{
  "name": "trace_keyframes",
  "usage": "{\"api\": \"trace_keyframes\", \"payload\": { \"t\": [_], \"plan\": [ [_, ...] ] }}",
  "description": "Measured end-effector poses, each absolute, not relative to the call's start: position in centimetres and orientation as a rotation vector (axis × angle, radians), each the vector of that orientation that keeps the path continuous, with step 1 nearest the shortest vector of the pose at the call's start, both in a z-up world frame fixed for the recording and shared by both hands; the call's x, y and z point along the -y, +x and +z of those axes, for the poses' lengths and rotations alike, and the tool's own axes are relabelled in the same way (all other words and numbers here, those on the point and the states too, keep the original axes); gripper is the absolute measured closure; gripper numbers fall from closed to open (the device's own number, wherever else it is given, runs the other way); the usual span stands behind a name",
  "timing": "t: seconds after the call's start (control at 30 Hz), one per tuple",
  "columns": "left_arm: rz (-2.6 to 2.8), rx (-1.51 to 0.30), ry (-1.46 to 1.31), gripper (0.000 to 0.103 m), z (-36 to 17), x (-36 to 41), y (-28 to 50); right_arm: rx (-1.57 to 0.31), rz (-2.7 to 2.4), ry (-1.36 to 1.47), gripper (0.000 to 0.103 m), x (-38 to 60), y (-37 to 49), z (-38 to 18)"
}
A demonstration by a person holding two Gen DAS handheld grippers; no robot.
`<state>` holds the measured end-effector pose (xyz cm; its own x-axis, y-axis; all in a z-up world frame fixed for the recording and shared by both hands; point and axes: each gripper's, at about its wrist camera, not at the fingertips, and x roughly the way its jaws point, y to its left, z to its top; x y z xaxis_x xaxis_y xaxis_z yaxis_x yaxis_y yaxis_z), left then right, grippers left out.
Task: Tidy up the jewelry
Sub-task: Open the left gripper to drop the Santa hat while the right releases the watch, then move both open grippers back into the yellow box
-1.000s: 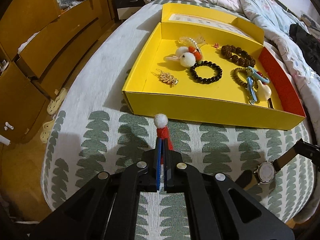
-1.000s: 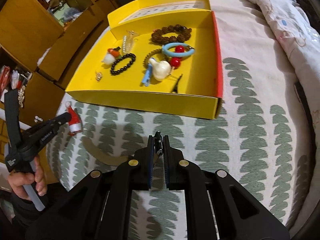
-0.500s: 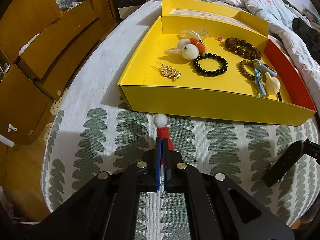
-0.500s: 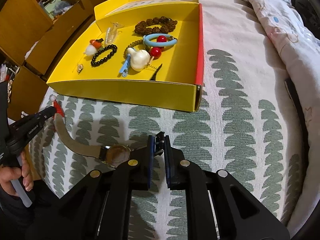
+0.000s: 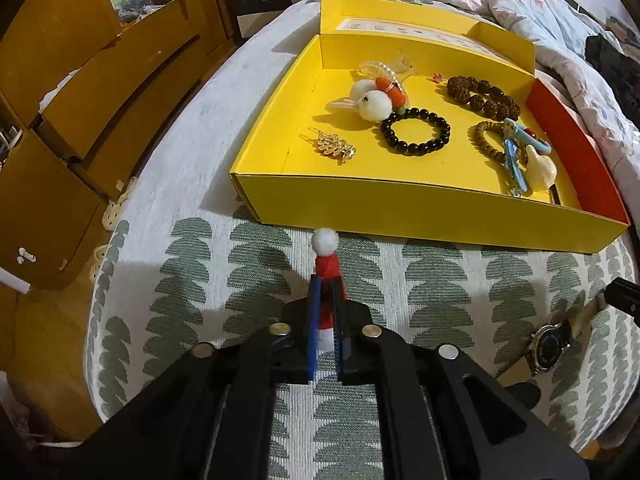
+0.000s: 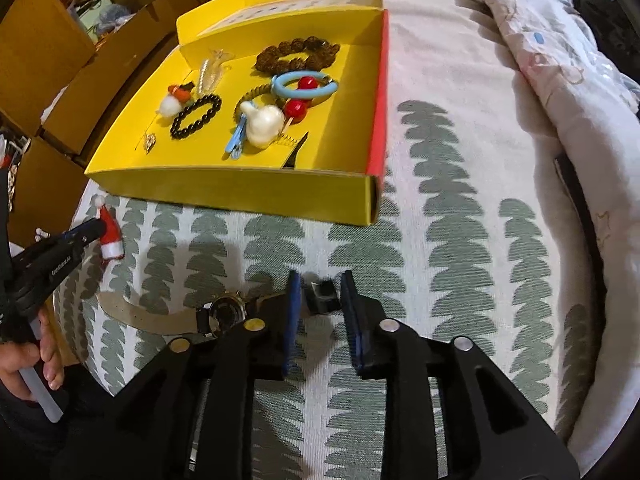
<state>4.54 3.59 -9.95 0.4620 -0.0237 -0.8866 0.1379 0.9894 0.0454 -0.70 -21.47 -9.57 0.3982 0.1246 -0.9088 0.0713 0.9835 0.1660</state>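
My left gripper (image 5: 325, 280) is shut on a small red Santa-hat clip (image 5: 327, 264) with a white pompom, held just short of the yellow box's front wall (image 5: 400, 216). The same clip shows in the right wrist view (image 6: 109, 232). My right gripper (image 6: 320, 280) is open, its jaws either side of the black strap end (image 6: 320, 298) of a wristwatch (image 6: 226, 312) lying on the bed cover. The watch also shows in the left wrist view (image 5: 550, 346). The box holds a black bead bracelet (image 5: 416, 130), a brown bead bracelet (image 5: 482, 94), a gold clip (image 5: 334, 146) and pompom clips (image 5: 372, 102).
The box sits on a white bed cover with green leaf print (image 6: 440, 240). A rumpled quilt (image 6: 560, 40) lies to the right. Wooden drawers (image 5: 80, 100) stand left of the bed. The bed edge (image 5: 96, 320) drops off at the left.
My right gripper has opened and let the watch strap down onto the cover. My left gripper, still holding the hat clip, has moved closer to the box.
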Motion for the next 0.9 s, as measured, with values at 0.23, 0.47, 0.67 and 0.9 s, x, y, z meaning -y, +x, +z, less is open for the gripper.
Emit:
{"api": "trace_keyframes", "payload": {
  "t": [0.23,0.47,0.67,0.9],
  "plan": [
    [-0.094,-1.050,0.097,0.036,-8.3,-3.8,4.2,-1.081,0.040,0.225,0.036,21.9,-1.1,-6.7],
    [-0.106,-1.050,0.055,0.035,-7.1,-4.1,4.5,-1.027,0.074,0.251,0.036,21.0,-0.7,-4.5],
    [-0.105,-1.010,0.035,0.032,-5.7,-4.2,4.9,-1.003,0.104,0.250,0.036,19.7,0.5,-3.9],
    [-0.166,-0.958,-0.004,0.029,-3.7,-3.9,6.4,-0.976,0.139,0.259,0.036,19.2,2.5,-4.1]
  ]
}}
